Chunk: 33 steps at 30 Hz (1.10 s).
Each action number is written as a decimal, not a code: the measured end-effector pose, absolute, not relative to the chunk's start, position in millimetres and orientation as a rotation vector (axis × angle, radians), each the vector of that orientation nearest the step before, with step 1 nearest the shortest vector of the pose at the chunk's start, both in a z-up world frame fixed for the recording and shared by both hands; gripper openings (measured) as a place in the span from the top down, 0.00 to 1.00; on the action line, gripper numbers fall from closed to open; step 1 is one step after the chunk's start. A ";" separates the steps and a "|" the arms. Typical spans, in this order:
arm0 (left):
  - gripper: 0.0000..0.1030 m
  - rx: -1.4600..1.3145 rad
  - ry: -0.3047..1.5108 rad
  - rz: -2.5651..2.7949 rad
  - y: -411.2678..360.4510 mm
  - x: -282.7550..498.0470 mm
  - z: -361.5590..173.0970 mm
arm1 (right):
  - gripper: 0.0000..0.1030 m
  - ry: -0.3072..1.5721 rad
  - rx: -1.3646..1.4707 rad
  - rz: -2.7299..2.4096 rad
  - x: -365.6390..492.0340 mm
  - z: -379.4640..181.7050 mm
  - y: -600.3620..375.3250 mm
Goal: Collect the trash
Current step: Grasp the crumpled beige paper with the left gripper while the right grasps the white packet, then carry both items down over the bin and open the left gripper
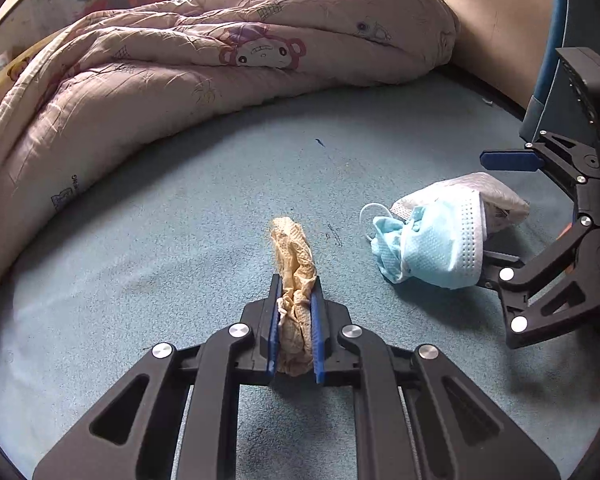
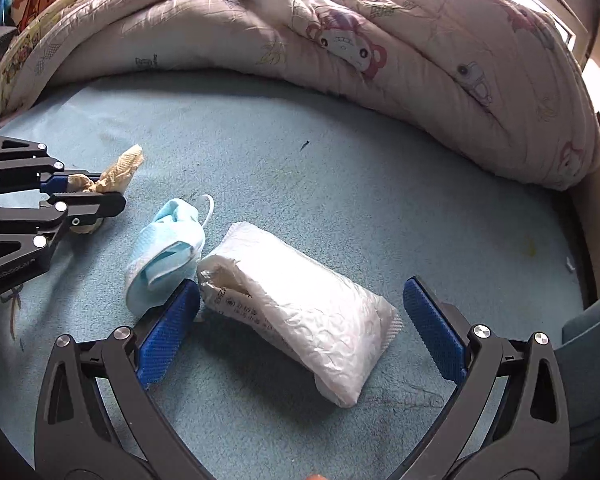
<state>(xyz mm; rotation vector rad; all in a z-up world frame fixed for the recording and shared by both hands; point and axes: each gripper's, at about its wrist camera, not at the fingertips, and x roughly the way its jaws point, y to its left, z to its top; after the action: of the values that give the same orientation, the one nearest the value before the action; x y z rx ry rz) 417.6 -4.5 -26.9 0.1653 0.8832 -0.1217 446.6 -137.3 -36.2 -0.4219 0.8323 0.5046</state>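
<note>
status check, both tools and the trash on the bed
Left tool shut on yellowish crumpled tissue. Right tool open, straddling white packet. Blue face mask touching right tool's left finger, beside packet.

Both wrist cameras sat low and close over the blue sheet (image 1: 180,220), facing the quilt (image 1: 160,60) at twelve o'clock. They shared the face mask (image 1: 432,248), each seeing the other gripper.
</note>
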 end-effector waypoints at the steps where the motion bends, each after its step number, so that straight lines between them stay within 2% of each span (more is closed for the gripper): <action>1: 0.89 0.169 0.885 -0.123 -5.1 417.8 -27.2 | 0.06 0.847 -0.415 0.507 448.7 -37.8 -137.4; 2: 0.89 0.169 0.887 -0.121 -5.1 417.9 -27.3 | 0.20 0.836 -0.402 0.510 448.5 -35.8 -139.2; 3: 0.89 0.163 0.885 -0.121 -4.0 417.8 -26.9 | 0.25 0.835 -0.395 0.521 447.7 -35.5 -140.1; 7: 0.89 0.132 0.875 -0.124 -0.9 411.3 -24.2 | 0.32 0.842 -0.367 0.547 437.3 -34.8 -147.4; 17: 0.89 0.103 0.831 -0.190 -16.7 336.7 -10.7 | 0.34 0.758 -0.270 0.533 369.7 -3.9 -185.6; 24: 0.89 0.118 0.831 -0.231 -36.8 266.3 -5.7 | 0.34 0.748 -0.271 0.594 283.5 11.8 -193.5; 33: 0.89 0.129 0.814 -0.223 -23.2 144.6 0.8 | 0.34 0.721 -0.296 0.704 155.3 19.2 -180.1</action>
<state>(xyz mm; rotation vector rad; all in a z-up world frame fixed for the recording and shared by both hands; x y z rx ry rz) 144.6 -23.2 0.8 0.1285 0.8137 -0.2227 155.3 -180.1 19.2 -0.2963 0.7208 0.7037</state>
